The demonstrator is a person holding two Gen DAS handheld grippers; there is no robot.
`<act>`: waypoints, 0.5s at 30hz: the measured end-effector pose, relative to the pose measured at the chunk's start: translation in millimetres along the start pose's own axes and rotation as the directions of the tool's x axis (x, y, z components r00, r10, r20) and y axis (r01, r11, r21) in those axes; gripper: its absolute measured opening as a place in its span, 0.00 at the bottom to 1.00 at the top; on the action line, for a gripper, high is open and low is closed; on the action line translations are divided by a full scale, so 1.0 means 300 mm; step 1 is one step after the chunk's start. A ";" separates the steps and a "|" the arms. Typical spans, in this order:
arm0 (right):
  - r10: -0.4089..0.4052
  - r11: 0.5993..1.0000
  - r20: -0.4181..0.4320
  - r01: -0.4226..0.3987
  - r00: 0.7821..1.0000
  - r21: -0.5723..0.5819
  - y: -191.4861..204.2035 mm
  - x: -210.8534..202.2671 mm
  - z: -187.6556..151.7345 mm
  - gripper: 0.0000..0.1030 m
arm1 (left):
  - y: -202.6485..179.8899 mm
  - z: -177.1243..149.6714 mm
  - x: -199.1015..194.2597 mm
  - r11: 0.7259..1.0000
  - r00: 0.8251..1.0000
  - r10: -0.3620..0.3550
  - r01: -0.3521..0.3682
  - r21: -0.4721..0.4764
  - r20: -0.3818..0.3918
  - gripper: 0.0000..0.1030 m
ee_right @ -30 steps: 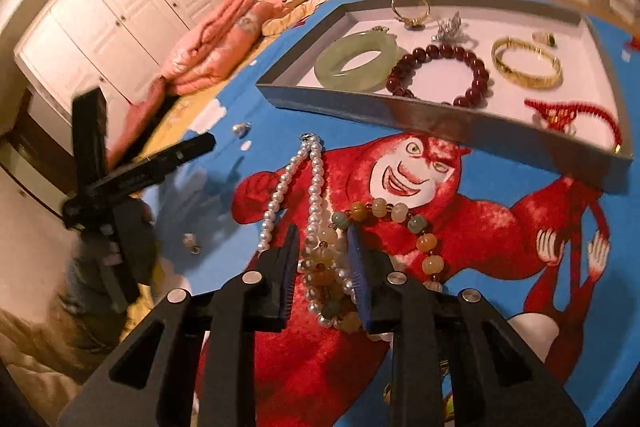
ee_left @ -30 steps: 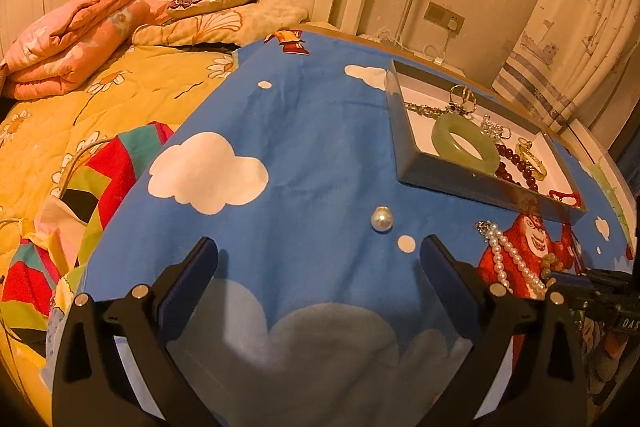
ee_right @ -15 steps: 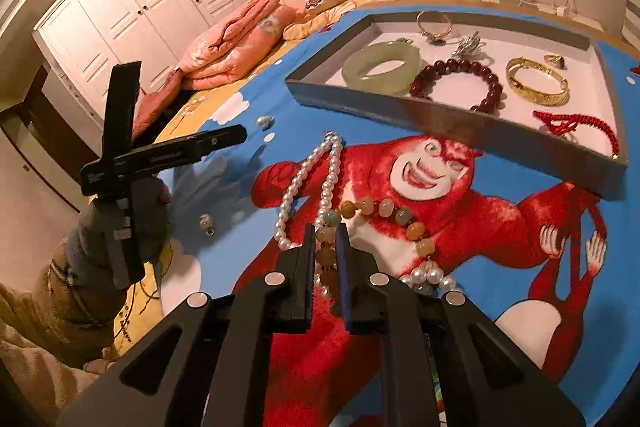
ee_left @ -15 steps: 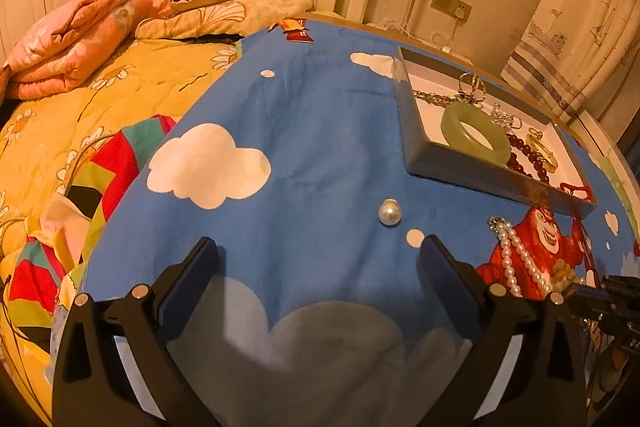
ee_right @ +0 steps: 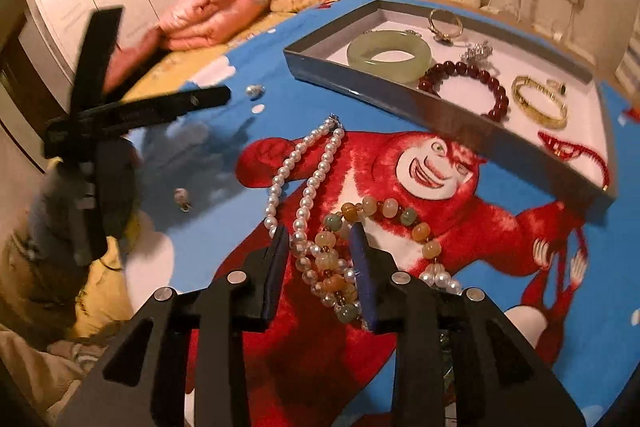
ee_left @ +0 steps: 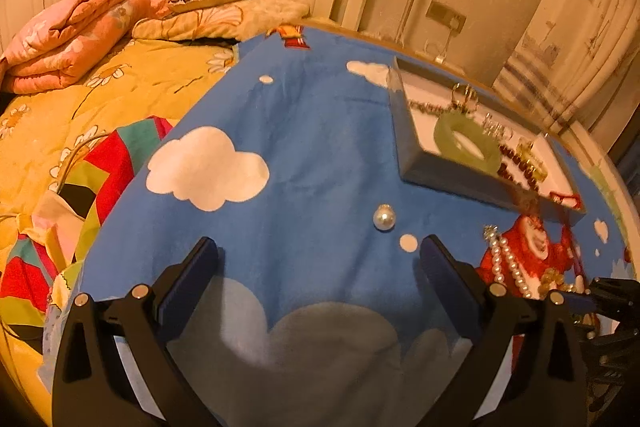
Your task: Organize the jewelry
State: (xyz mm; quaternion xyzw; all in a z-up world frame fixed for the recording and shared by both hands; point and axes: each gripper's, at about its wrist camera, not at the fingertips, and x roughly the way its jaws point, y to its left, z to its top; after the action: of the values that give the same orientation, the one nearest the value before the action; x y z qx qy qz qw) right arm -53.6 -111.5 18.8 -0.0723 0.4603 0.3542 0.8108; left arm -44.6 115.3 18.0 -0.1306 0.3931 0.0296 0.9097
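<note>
A grey tray [ee_right: 400, 89] holds a jade bangle [ee_right: 388, 55], a dark red bead bracelet [ee_right: 464, 87], a gold bangle [ee_right: 540, 101], a ring [ee_right: 444, 25] and a red cord piece [ee_right: 572, 151]. A pearl necklace [ee_right: 304, 183] and a multicoloured bead necklace [ee_right: 384, 211] lie tangled on the blue cloth. My right gripper [ee_right: 322, 259] is open, its fingers on either side of the tangle. My left gripper [ee_left: 318, 275] is open and empty above the cloth, just short of a loose pearl [ee_left: 384, 218]. The tray [ee_left: 440, 173] is at its right.
A second small pearl piece [ee_right: 182, 195] lies on the cloth near my left gripper [ee_right: 132, 115], seen from the right. A bed with yellow quilt [ee_left: 80, 99], folded pink blankets [ee_left: 76, 39] and pillows lies left. Wall and curtain stand behind the tray.
My right gripper was shut on the tangled necklaces half a second ago and has opened, with the beads still lying between its fingers. My left gripper's view shifted slightly; it stays open.
</note>
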 end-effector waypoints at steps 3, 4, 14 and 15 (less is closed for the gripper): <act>0.049 0.998 0.002 -0.049 0.999 0.037 -0.035 0.001 0.002 0.21 | 0.032 -0.002 -0.025 0.998 0.998 -0.050 0.052 -0.043 0.036 0.97; 0.046 0.998 0.010 -0.046 0.999 0.042 -0.046 -0.003 0.001 0.14 | 0.037 -0.001 -0.025 0.997 0.998 -0.057 0.059 -0.055 0.035 0.97; 0.239 0.922 0.212 -0.290 0.948 0.257 -0.209 -0.107 -0.082 0.11 | 0.039 0.001 -0.028 0.997 0.998 -0.044 0.047 -0.060 0.042 0.97; 0.249 0.916 0.232 -0.306 0.940 0.259 -0.210 -0.122 -0.084 0.11 | 0.034 0.001 -0.029 0.998 0.998 -0.036 0.038 -0.052 0.043 0.97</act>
State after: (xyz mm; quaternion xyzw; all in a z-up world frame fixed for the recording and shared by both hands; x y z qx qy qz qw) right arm -42.6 -187.7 20.5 0.1491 0.4318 0.3996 0.7948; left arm -51.9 125.5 22.3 -0.1614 0.3706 0.0259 0.9143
